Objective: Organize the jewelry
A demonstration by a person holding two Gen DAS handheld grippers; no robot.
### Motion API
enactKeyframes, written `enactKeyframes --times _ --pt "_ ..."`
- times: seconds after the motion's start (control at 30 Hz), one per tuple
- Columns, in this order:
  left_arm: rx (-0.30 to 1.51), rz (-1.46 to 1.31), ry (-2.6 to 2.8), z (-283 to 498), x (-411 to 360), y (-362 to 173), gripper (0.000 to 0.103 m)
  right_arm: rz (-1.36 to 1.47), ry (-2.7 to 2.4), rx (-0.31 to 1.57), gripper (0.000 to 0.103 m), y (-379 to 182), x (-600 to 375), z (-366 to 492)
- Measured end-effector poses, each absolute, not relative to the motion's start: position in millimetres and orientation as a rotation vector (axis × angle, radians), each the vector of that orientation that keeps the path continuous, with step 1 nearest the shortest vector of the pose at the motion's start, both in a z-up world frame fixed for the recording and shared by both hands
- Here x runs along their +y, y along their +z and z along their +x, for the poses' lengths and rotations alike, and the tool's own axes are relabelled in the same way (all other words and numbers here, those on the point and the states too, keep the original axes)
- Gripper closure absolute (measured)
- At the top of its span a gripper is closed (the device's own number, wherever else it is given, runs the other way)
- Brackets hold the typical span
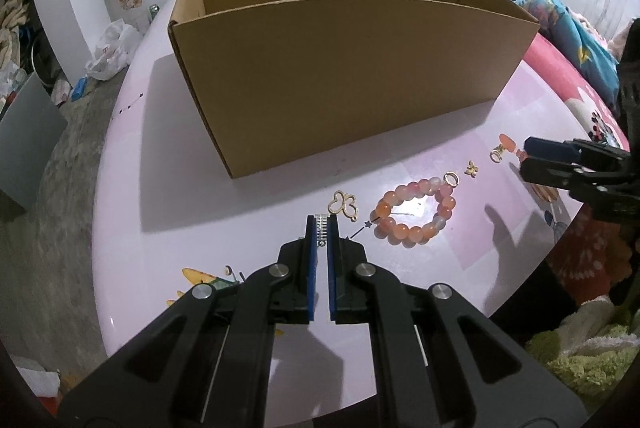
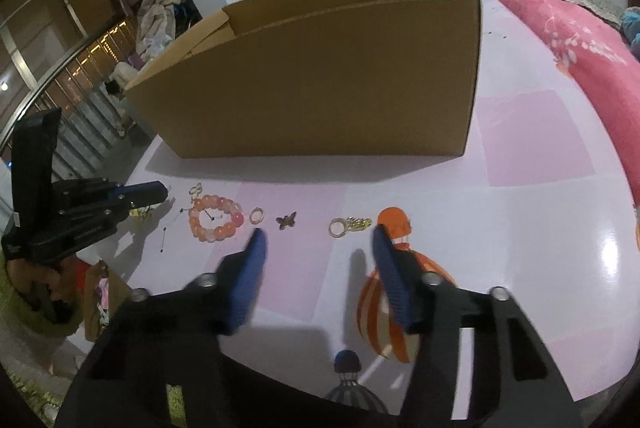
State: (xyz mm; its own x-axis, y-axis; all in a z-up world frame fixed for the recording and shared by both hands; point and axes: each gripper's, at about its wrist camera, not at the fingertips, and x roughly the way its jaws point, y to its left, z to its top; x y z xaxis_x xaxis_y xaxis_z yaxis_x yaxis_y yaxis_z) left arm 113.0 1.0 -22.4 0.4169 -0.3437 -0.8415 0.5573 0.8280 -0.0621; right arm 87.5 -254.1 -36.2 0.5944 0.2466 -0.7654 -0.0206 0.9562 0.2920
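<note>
Cardboard fills the upper half of both views: an open brown box (image 1: 340,68) stands on the glossy pink-lilac table (image 1: 180,188). In the left wrist view, a small silver clip-like piece (image 1: 321,230) is pinched at the tips of the left gripper (image 1: 322,228), low at frame centre. Just above those tips a gold butterfly outline charm (image 1: 342,205) lies flat, and to the right of it a peach bead bracelet (image 1: 416,211) is seen, with a gold ring (image 1: 451,179) touching its upper right edge. Further right a small gold butterfly (image 1: 472,168) and a gold clasp charm (image 1: 498,153) are laid out in a row. In the right wrist view, the right gripper (image 2: 318,232) is held wide apart above the table, nothing between its blue pads (image 2: 256,248); the clasp charm lies just beyond them, near the right pad.
</note>
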Motion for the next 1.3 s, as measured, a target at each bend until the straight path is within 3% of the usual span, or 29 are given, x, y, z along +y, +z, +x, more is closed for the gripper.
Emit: enactKeyframes --times 0.2,0.53,0.67,1.03,1.3 --pt "0.991 0.230 -0.576 115.2 5.8 -21.4 0.099 0.247 0.142 0.961 0.078 -48.1 -250.4 97.2" --pt "0.996 0.225 -0.583 117.5 8.7 -21.1 0.099 0.125 0.110 0.953 0.080 -47.9 -239.0 107.2" --pt "0.999 0.227 -0.582 117.8 8.5 -21.6 0.099 0.046 0.089 0.955 0.092 -47.9 -234.3 108.8" --pt "0.972 0.220 -0.577 111.5 11.4 -9.7 0.099 0.064 0.102 0.937 0.092 -42.1 -237.2 99.9" --pt "0.856 0.202 -0.604 95.3 15.8 39.6 0.099 0.089 0.150 0.795 0.092 13.8 -240.1 81.7"
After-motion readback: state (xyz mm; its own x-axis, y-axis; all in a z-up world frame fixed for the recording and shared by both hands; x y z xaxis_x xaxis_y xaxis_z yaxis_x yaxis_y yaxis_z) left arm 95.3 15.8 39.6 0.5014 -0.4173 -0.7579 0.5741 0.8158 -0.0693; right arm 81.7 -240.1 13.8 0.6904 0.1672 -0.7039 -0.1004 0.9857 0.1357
